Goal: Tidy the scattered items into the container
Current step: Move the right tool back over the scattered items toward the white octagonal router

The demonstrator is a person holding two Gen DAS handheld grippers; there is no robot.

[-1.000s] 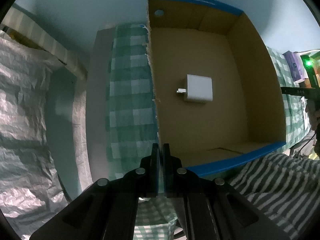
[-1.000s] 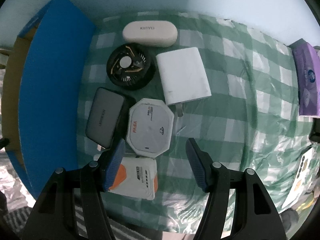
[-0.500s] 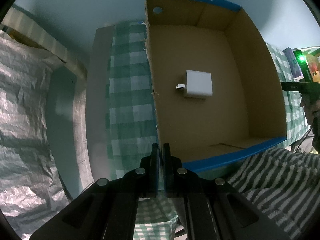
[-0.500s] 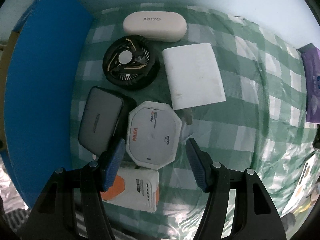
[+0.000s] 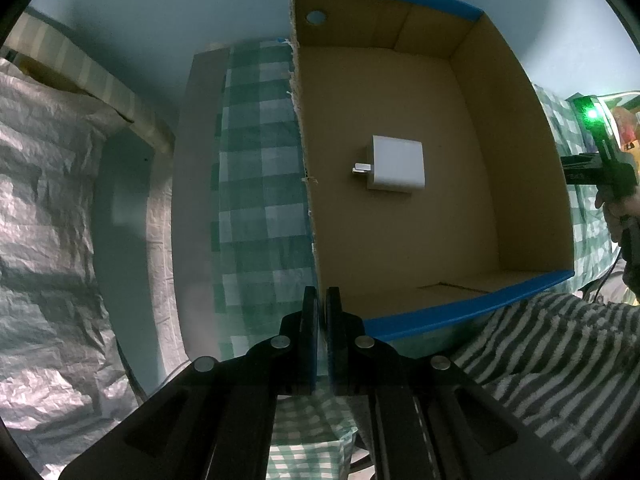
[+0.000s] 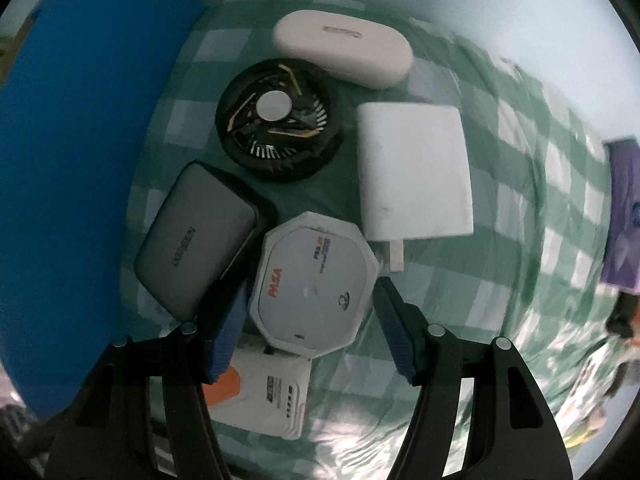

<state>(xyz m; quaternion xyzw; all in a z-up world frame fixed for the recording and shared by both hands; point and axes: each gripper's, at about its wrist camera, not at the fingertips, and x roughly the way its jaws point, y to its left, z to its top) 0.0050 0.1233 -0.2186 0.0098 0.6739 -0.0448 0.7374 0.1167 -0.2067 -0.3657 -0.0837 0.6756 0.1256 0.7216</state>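
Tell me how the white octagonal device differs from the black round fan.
The white octagonal device is eight-sided with a closed, printed face; the black round fan is circular, showing blades around a pale hub. The device lies between the open right gripper's fingers; the fan lies farther off. Both rest on the checked cloth.

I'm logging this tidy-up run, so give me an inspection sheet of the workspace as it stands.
Surface: green checked cloth.
Job's things: cardboard box holds one white charger; outside lie octagonal disc, grey power bank, black fan, white adapter, white case, orange-white pack.
Clutter: purple packet.
Grippers: left hand-held gripper shut on the box wall; right hand-held gripper open, straddling the disc.
Cables: nothing seen.
Surroundings: pale wall, crinkled sheet.
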